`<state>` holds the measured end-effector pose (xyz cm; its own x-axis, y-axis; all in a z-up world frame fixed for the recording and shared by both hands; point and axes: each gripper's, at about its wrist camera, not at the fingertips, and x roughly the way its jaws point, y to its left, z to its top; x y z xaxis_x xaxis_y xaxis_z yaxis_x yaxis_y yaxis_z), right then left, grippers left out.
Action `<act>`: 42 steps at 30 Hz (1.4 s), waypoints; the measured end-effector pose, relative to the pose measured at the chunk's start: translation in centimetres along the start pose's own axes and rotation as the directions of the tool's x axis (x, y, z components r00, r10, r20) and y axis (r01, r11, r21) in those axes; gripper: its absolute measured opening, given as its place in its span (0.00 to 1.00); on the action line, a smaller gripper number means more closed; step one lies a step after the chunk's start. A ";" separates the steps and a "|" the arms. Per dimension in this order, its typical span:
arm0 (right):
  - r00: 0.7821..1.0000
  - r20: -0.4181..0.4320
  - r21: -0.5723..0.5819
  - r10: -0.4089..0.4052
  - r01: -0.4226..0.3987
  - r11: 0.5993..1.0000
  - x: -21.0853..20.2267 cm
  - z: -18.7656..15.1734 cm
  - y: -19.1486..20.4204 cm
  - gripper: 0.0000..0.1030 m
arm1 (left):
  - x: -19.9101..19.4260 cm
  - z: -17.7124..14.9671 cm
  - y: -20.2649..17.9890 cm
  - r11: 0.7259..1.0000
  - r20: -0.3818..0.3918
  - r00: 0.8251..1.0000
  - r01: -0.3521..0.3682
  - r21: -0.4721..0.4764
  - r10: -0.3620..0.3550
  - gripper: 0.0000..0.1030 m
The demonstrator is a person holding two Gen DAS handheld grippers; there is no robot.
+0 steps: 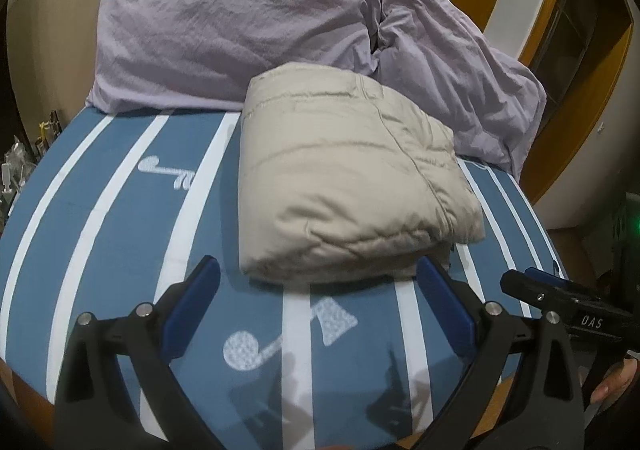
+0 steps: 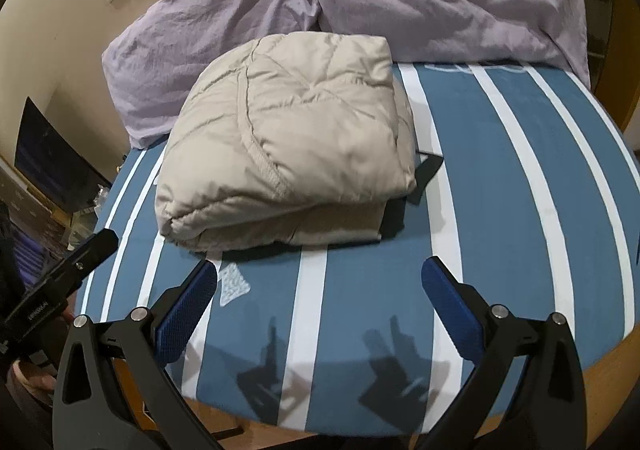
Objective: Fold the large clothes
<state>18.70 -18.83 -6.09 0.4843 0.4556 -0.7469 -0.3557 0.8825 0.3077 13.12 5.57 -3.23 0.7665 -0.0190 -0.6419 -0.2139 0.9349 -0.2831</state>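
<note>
A beige padded jacket (image 1: 352,178) lies folded into a thick square bundle on the blue-and-white striped bed sheet (image 1: 120,210). It also shows in the right wrist view (image 2: 288,146), with a dark strap poking out at its right side. My left gripper (image 1: 318,274) is open and empty, just in front of the bundle's near edge. My right gripper (image 2: 320,274) is open and empty, just in front of the bundle. The right gripper shows at the right edge of the left wrist view (image 1: 560,302). The left gripper shows at the left edge of the right wrist view (image 2: 72,270).
Two lilac pillows (image 1: 224,34) (image 1: 456,70) lie behind the jacket against the wall. A wooden door frame (image 1: 592,98) stands at the right. A dark screen (image 2: 52,158) and clutter sit left of the bed. The bed's near edge (image 2: 400,422) is just below the grippers.
</note>
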 end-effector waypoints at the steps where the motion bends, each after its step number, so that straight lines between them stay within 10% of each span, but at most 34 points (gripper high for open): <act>1: 1.000 -0.003 0.003 0.002 -0.002 1.000 -0.1 -0.3 0.1 0.99 | -0.1 -0.2 0.0 1.000 -0.003 1.000 0.002 -0.001 -0.002 0.96; 42: 1.000 0.008 0.020 0.004 -0.004 1.000 -0.6 -2.4 1.5 0.99 | 0.1 -2.8 0.2 0.998 -0.068 0.996 0.055 -0.042 -0.058 0.96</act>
<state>15.94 -18.00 -6.64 0.4894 0.4599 -0.7409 -0.3412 0.8829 0.3227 11.41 4.76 -5.35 0.7346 -0.0974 -0.6715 -0.1961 0.9169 -0.3476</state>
